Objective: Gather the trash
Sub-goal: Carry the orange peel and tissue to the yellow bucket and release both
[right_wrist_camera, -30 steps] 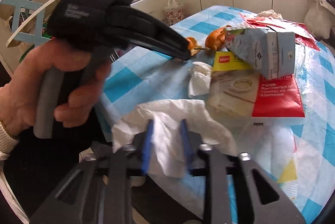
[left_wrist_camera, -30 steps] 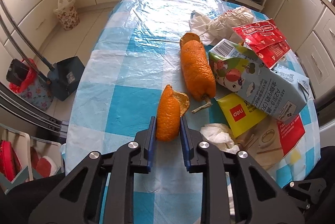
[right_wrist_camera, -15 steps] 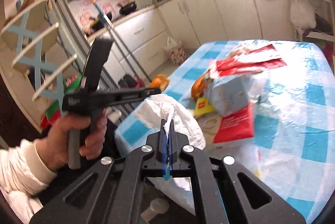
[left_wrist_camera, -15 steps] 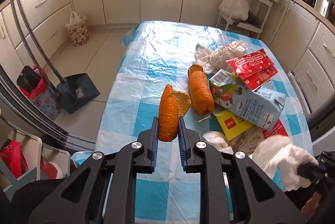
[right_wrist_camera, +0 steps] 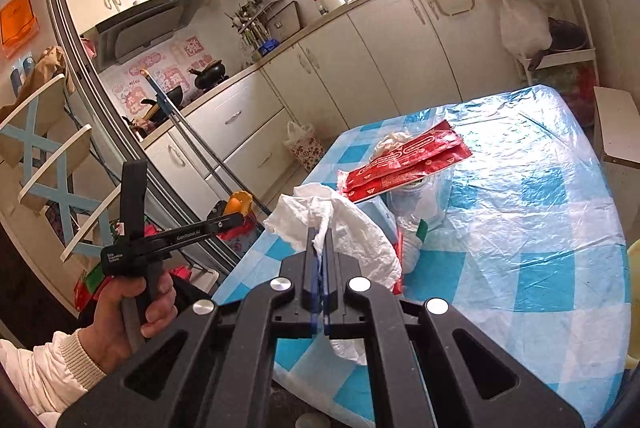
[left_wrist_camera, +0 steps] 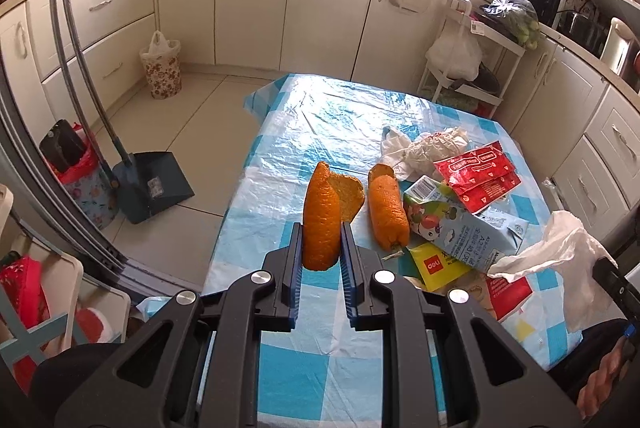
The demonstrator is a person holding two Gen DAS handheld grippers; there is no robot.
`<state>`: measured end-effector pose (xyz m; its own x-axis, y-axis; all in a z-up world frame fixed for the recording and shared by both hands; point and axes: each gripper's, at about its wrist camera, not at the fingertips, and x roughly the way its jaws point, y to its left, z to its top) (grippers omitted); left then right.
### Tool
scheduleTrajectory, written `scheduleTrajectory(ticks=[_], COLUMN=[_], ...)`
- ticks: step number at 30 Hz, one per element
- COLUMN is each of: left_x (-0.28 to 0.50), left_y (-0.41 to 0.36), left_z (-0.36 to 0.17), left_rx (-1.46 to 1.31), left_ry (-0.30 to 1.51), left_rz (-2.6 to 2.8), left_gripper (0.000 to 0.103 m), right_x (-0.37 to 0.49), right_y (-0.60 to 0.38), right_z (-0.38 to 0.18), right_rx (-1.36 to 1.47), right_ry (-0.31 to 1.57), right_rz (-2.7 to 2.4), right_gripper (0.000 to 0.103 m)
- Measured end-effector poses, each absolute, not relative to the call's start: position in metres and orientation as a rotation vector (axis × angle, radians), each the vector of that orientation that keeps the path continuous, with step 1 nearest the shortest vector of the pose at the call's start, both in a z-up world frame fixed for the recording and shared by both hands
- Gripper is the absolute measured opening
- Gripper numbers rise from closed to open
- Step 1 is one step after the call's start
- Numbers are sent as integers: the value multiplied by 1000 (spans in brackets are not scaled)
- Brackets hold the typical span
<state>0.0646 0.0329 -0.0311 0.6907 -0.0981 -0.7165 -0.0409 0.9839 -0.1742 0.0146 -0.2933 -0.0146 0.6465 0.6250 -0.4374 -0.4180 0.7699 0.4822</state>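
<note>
My left gripper (left_wrist_camera: pixel 320 240) is shut on a piece of orange peel (left_wrist_camera: pixel 320 220) and holds it high above the near end of the blue checked table (left_wrist_camera: pixel 336 124). It also shows in the right wrist view (right_wrist_camera: pixel 236 210). My right gripper (right_wrist_camera: pixel 319 240) is shut on a crumpled white tissue (right_wrist_camera: pixel 352 228), lifted above the table's near corner; the tissue also shows in the left wrist view (left_wrist_camera: pixel 560 244). On the table lie another orange peel (left_wrist_camera: pixel 387 212), a milk carton (left_wrist_camera: pixel 464 232), a red wrapper (left_wrist_camera: pixel 476 176), a yellow packet (left_wrist_camera: pixel 436 264) and a white bag (left_wrist_camera: pixel 424 148).
A dustpan with a long handle (left_wrist_camera: pixel 152 180) stands on the floor left of the table. A floral bin with a bag (left_wrist_camera: pixel 161 68) stands by the cabinets. A white shelf rack (left_wrist_camera: pixel 480 60) is behind the table. A folding chair (right_wrist_camera: pixel 52 156) is at the left.
Both grippers have risen and pulled back from the table. The left carries the orange peel up. The right has shut on the tissue and lifted it.
</note>
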Motion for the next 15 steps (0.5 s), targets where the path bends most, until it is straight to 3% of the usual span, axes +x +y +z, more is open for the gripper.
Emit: scheduleTrajectory(ticks=[7, 15], left_x=[57, 64], left_y=[6, -88], left_z=[-11, 8], left_rx=[-156, -107], left_ry=[735, 725], left_rz=[-115, -307], left_gripper=[17, 17], right_x=[13, 22], right_y=[-338, -428], right_z=[3, 11], right_rx=[426, 508], right_ry=[545, 527], right_rz=[531, 313], right_gripper=[2, 2])
